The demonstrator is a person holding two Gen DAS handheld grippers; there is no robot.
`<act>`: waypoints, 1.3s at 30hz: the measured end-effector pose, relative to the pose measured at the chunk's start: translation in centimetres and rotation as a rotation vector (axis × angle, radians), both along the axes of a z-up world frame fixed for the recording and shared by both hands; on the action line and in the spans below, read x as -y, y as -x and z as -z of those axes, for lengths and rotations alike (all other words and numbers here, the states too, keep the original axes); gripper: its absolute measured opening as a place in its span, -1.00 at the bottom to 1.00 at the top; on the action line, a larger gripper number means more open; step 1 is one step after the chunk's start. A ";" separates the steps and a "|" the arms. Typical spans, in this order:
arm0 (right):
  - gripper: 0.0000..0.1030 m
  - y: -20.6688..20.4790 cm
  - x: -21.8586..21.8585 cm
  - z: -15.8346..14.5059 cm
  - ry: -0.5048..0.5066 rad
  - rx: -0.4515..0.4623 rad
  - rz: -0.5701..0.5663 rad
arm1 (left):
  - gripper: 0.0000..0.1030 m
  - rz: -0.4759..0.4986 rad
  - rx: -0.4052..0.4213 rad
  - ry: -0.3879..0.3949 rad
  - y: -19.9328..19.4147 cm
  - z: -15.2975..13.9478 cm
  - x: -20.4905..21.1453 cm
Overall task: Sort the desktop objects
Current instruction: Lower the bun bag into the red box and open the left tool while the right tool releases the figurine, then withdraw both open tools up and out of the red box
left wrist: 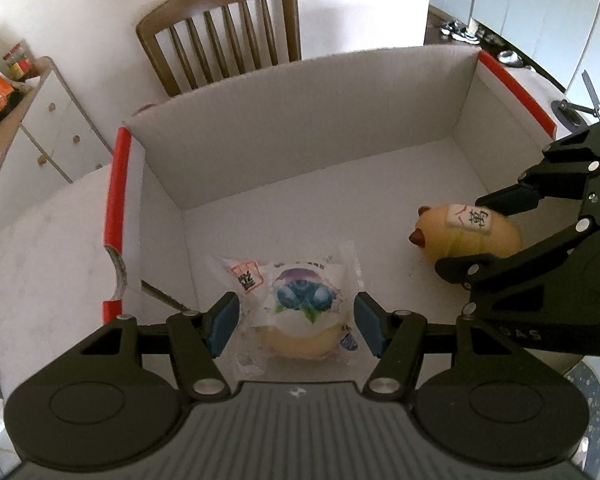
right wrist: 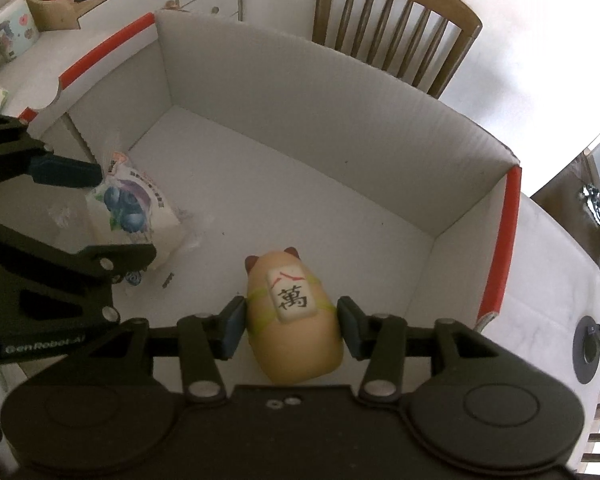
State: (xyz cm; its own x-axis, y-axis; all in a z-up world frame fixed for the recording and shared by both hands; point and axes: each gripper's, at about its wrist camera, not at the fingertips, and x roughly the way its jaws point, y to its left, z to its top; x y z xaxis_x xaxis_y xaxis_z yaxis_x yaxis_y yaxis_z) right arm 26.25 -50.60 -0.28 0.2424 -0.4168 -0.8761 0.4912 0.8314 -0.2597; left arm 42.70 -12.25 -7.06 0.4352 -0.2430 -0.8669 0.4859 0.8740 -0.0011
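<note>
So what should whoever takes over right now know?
Left gripper: jaws either side of the blueberry bun packet; unclear whether the pads press.
Right gripper: jaws close around the hamster toy; grip also unclear.
Both items sit low inside the white box, the packet on the left and the toy on the right.
Done: both are in the box.
Left: probably confirm release and lift both grippers clear.

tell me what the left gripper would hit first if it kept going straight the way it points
Most likely the wrapped blueberry bun, which already sits between the left gripper pads. Just under it is the white box floor, so travel would end there; exact depth is unclear.
</note>
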 end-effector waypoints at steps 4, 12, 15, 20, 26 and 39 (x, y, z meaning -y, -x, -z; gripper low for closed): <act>0.04 0.3 -0.2 -0.4 0.009 0.022 -0.006 | 0.31 -0.023 0.018 0.004 0.1 -0.7 -0.3; 0.15 1.3 0.0 -2.0 0.046 0.068 0.017 | 0.46 -0.042 0.031 0.044 0.7 -2.3 -0.8; 0.15 1.5 -0.3 -2.3 0.056 0.077 0.015 | 0.46 -0.040 0.043 0.050 1.2 -3.1 -1.0; 0.16 2.0 -0.6 -3.5 0.055 0.111 0.021 | 0.46 -0.041 0.062 0.067 1.8 -4.3 -1.7; 0.17 2.9 -1.7 -4.9 0.041 0.153 -0.001 | 0.46 -0.054 0.079 0.083 2.6 -5.4 -2.3; 0.29 5.5 -2.9 -7.0 0.046 0.223 -0.004 | 0.86 -0.064 0.097 0.118 4.6 -7.0 -2.6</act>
